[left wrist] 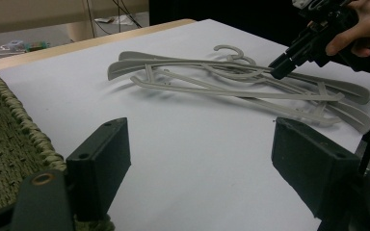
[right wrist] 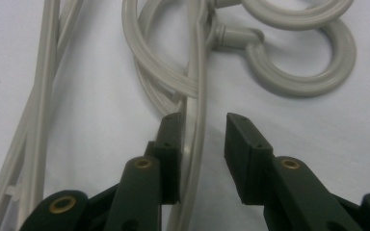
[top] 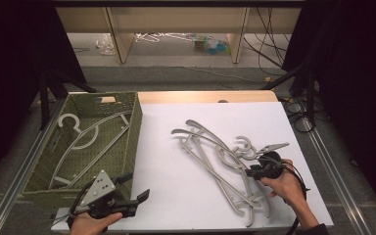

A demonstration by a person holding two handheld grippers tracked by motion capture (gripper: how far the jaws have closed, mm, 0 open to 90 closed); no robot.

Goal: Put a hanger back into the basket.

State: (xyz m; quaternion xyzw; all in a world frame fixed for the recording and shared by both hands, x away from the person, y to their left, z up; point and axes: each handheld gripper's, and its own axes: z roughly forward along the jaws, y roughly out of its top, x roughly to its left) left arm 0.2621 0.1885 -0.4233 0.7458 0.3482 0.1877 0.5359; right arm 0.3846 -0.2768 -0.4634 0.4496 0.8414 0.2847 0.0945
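Note:
Several grey plastic hangers (top: pixel 215 156) lie tangled on the white board, hooks toward the right. My right gripper (top: pixel 251 171) is down at their neck ends. In the right gripper view it (right wrist: pixel 202 125) stands open, straddling one thin hanger bar (right wrist: pixel 197 86) that rests against its left jaw, with two hooks (right wrist: pixel 313 82) just beyond. My left gripper (top: pixel 136 187) hovers open by the near right corner of the green woven basket (top: pixel 136 127), nothing between its jaws (left wrist: pixel 200 139). One grey hanger (top: pixel 85 139) lies inside the basket.
The white board (top: pixel 176 196) covers a wooden table (top: pixel 205 96). In the left gripper view the hanger pile (left wrist: pixel 231 82) and the basket's rim (left wrist: pixel 9 125) flank bare board. Cables (top: pixel 298 115) and metal rails (top: pixel 333 166) run along the right side.

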